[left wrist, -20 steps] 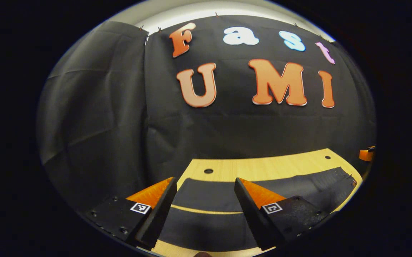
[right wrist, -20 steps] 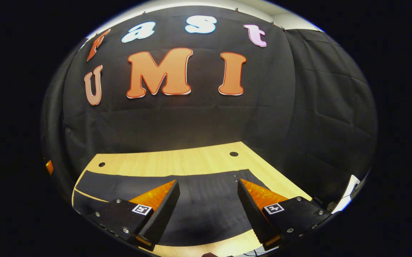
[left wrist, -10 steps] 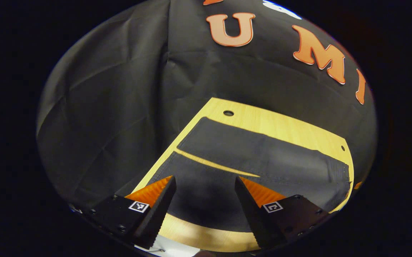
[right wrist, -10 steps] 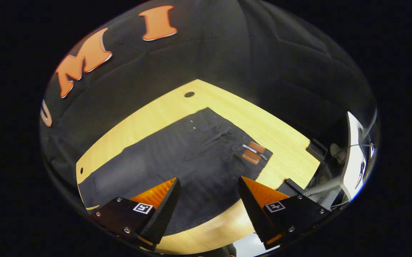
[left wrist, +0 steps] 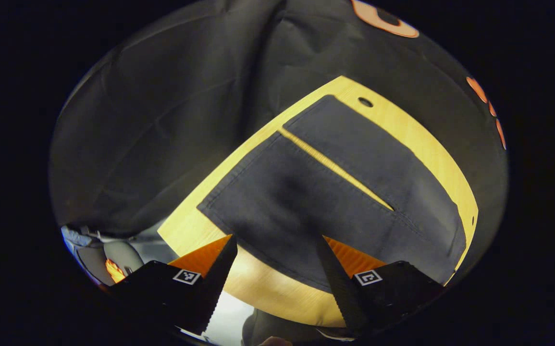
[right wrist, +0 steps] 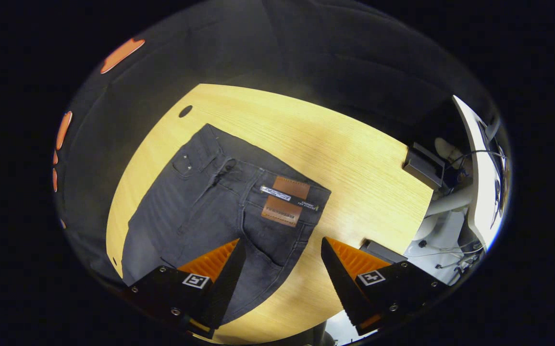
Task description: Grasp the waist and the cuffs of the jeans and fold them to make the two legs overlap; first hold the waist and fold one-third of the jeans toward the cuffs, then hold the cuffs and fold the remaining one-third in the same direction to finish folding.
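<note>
Jeans (right wrist: 219, 202) lie flat, dark, 2 legs parted; left gripper (left wrist: 277, 259) and right gripper (right wrist: 282, 262) gape wide.

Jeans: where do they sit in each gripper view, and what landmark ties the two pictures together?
Left gripper view: jeans, the legs and cuffs end, centre, spread flat above the tongs.
Right gripper view: jeans, the waist end with leather patch, centre-left.
Shared landmark: the wooden table beneath them.

Light wooden desk (right wrist: 354, 158) with round holes (right wrist: 185, 111) near its far edge. Black cloth wall (left wrist: 162, 120) behind and beside. White furniture (right wrist: 479, 182) with cables beyond the desk's end.
</note>
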